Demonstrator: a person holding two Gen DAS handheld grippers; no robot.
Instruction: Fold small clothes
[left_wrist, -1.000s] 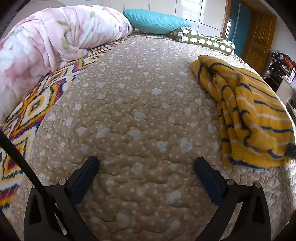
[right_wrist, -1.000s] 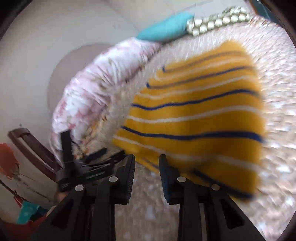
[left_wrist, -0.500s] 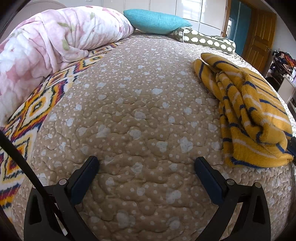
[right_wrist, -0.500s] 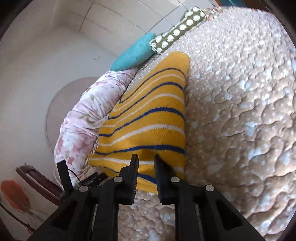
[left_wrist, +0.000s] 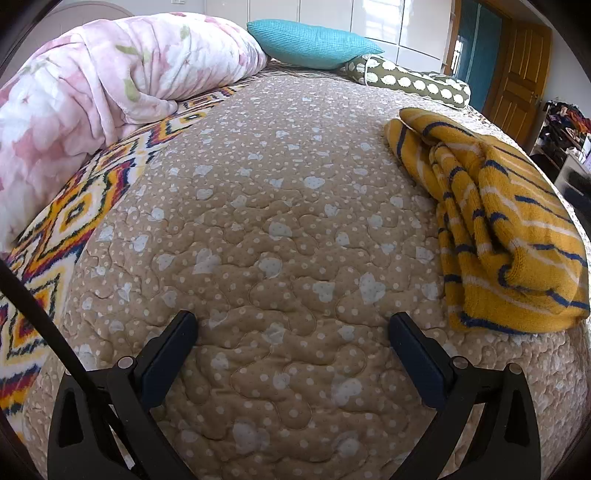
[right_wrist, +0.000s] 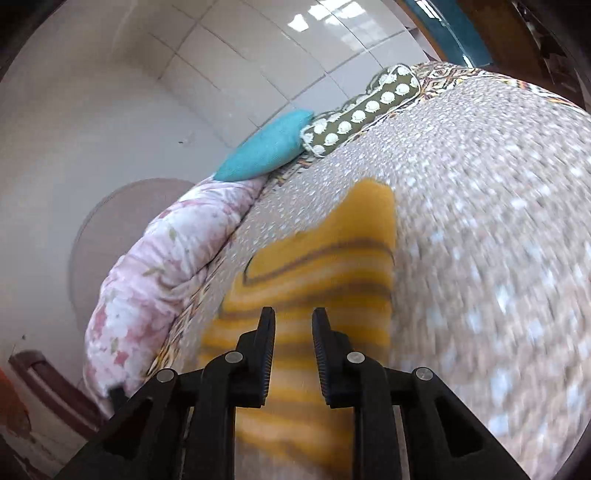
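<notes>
From my remote seat, the bed cover (left_wrist: 280, 229) reads as matt quilted cloth, puckered along its stitching. At its right edge the yellow striped garment (left_wrist: 517, 236) looks like thick, fuzzy knit. The pink floral blanket (left_wrist: 110, 81) along the left edge seems soft fleece, and the teal cushion (left_wrist: 310, 44) at the far edge has a fine ribbed weave. The cupboard doors (left_wrist: 380, 26) behind are glossy and reflective. My left gripper (left_wrist: 291, 354) is matt black plastic with small metal pins.

Bed w/ tan dotted quilt (left_wrist: 280, 206) under me. Pink floral duvet (left_wrist: 110, 81), teal cushion (left_wrist: 314, 44), olive spotted bolster (left_wrist: 413, 83) at far end. White glossy wardrobe (left_wrist: 388, 26); wooden door (left_wrist: 521, 77) at right.
</notes>
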